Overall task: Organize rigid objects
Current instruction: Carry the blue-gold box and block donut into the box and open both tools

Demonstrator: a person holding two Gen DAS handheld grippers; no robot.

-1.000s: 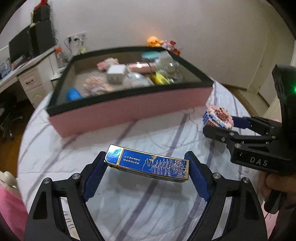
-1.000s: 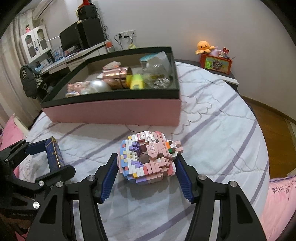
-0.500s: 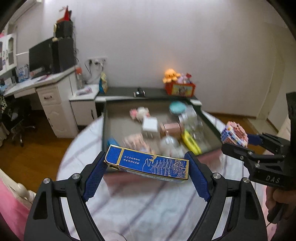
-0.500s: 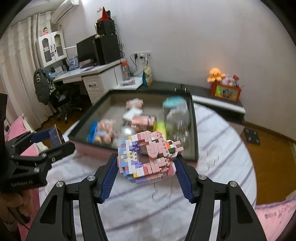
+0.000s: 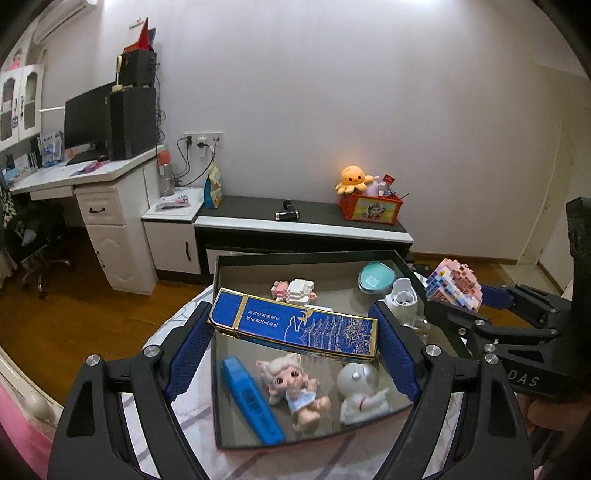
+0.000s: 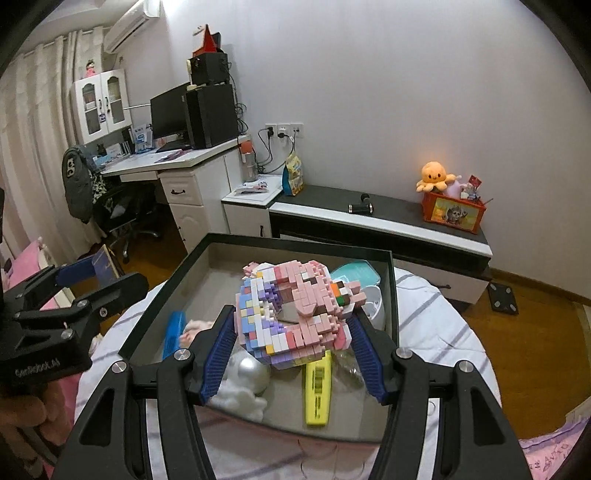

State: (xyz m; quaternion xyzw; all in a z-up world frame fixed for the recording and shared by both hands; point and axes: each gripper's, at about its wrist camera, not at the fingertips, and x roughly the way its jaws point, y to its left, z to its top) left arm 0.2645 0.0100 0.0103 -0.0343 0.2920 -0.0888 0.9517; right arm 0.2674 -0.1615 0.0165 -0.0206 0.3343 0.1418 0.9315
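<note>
Blue box (image 5: 295,328) and block model (image 6: 295,314), tongs-clamped, now lifted over tray (image 5: 236,439).

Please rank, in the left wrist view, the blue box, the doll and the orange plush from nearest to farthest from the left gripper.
1. Blue box, held between the left gripper fingers.
2. Doll, below, lying in the tray.
3. Orange plush, far off by the wall.

Home bedroom, computer desk (image 5: 92,173), air conditioner (image 6: 131,27), plush octopus (image 5: 352,179), curtains (image 6: 33,147)
</note>
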